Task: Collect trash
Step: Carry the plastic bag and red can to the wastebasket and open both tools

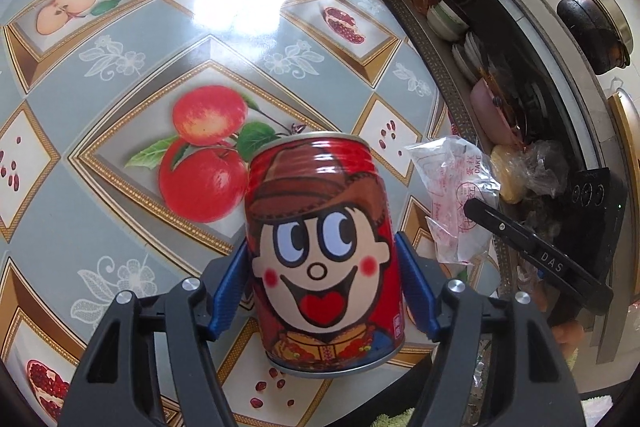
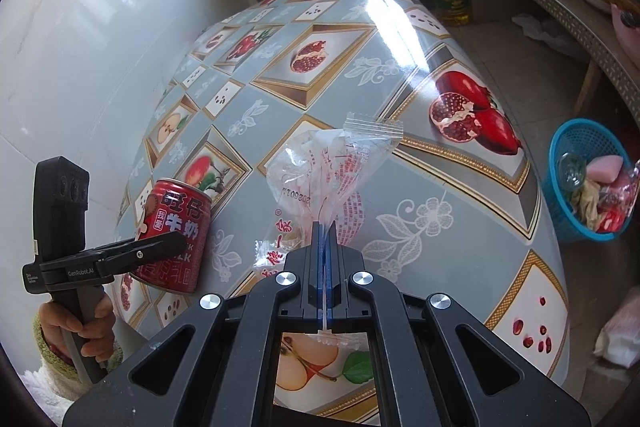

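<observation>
2 pieces of trash in hand at once. First, red milk can [image 1: 320, 247]: sitting between the left gripper [image 1: 320, 243]'s fingers, blue pads [image 1: 232, 287] closed in against both flanks with no gap visible, so judged as gripped at a wide opening rather than merely straddled. Long axis running forward, away from the left wrist camera, top rim far, base near; from the right wrist view, leaning over the near left part of the tabletop [image 2: 400, 207], apparently lifted, though cannot tell for sure whether the base is clear. Next, clear printed plastic bag [image 2: 320, 167]: pinched at its lower end by the right gripper [image 2: 326, 227], fingers fully together on the film, the rest standing up and flaring beyond the tips above the tabletop. Further out, blue basket [image 2: 580, 227]: down on the floor past the tabletop's right edge, already holding wrappers and scraps, likely the drop point. Lying to the right of and below both sets of fingers; clearly nearer the right hand, well apart from the left. Judged next: swing the bag rightward over the edge and lower before letting go; then carry the can across the whole tabletop, keeping the squeeze firm against slipping on the smooth round wall.
</observation>
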Demonstrator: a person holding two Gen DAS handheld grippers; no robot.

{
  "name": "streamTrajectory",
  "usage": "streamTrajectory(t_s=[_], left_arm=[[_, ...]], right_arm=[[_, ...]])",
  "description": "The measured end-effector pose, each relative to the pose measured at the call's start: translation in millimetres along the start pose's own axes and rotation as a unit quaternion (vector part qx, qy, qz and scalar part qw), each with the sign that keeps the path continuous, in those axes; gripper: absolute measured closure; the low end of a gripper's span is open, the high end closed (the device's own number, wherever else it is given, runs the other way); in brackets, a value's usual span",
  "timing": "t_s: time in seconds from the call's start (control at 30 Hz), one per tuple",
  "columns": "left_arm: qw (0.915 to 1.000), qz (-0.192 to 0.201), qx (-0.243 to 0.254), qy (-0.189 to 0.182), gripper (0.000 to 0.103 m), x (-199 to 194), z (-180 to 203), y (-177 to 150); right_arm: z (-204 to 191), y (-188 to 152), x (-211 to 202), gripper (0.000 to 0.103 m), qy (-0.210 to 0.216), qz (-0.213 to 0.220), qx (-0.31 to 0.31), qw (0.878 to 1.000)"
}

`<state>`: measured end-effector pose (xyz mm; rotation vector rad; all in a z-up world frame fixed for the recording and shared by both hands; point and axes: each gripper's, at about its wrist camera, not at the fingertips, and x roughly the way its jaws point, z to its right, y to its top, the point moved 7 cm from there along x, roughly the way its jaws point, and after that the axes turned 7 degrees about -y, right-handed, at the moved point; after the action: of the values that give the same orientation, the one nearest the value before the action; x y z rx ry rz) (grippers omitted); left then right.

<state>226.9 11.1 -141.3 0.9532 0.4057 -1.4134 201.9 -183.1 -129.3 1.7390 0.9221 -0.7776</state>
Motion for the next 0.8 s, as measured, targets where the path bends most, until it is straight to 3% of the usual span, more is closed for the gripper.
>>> streamTrajectory(t_s=[0.23,0.43,0.67,0.8], left_arm=[[0.9995,0.022,0.02,-0.011,0.036,-11,17,2],[0.9973,0.026,0.064,-0.026,0.036,-9,65,20],[0.9863,0.006,0.15,-0.068,0.036,29,170,61],[0.9743,-0.034,0.204,-0.088,0.036,86,243,81]], right_arm=[[6,2,-9,0.103,0.01,0.013,0.013,1.0],[36,7,-42,0.103,0.021,0.06,0.054,0.997],[136,5,-107,0.103,-0.047,0.14,0.137,0.98],[208,-10,-124,0.103,-0.102,0.156,0.202,0.962]])
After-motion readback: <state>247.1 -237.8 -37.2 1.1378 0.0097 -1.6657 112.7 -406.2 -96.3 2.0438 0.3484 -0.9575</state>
